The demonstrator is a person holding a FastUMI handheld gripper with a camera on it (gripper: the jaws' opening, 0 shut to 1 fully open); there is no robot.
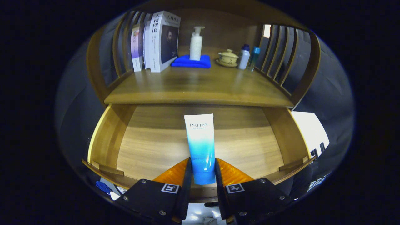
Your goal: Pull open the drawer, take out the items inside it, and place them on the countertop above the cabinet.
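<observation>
A white-to-blue cosmetic tube (pixel 200 142) stands out between my two fingers, cap end toward me, its flat end pointing over the open wooden drawer (pixel 106 140). My gripper (pixel 202 170) is shut on the tube's lower blue part, one finger pressing each side. The tube hangs above the drawer's bare floor. Beyond the drawer lies the wooden countertop (pixel 200 87) of the cabinet.
At the back of the countertop stand upright books (pixel 157 40), a white pump bottle (pixel 196 43) on a folded blue cloth (pixel 190 62), a lidded ceramic cup (pixel 228 57) on a saucer, and two small bottles (pixel 248 57). Curved slatted rails flank both sides.
</observation>
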